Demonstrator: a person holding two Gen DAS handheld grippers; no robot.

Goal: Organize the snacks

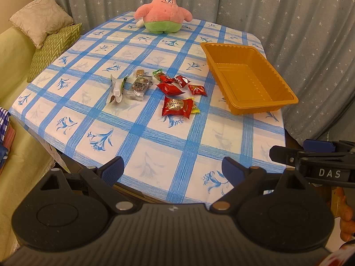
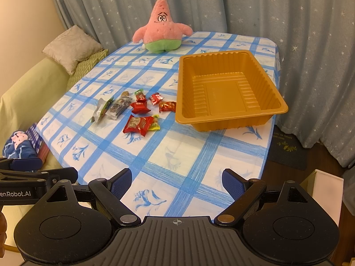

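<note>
Both grippers hung at the near edge of the counter [image 1: 155, 146], neither touching anything: left gripper [image 1: 173, 169] spread wide, nothing between its fingers; right gripper [image 2: 176, 182] likewise spread and empty. In the left wrist view the right gripper's body showed at 3 o'clock, just beside the left one. The snacks lay loose mid-counter, well apart from both grippers, at roughly 12 o'clock of each. The cluster: a large red packet [image 2: 138, 123] nearest, with a yellow wrapper [image 2: 155, 126] peeking out at its 3 o'clock; several small red packets [image 2: 139, 107] behind it; a clear-wrapped dark bar [image 2: 117, 108] and a silver-green sachet [image 2: 102, 109] at the cluster's 9 o'clock. The orange tray [image 2: 221, 123] sat empty at the cluster's 3 o'clock, its near wall close to the nearest small red packet [image 2: 167, 106]; whether they touched could not be told. A pink plush star [image 2: 160, 31] stood at the far edge, well clear. Judgement: all packets look light, soft, crinkly foil or film, likely slippery, contents possibly crushable. Pillow shape means a flat top pinch may skid; better to take each across its narrow width or by a crimped end seal, light squeeze. The tray looks thin and light, so it may slide if bumped on drop-in. Nothing was in the tray; task at its start.
</note>
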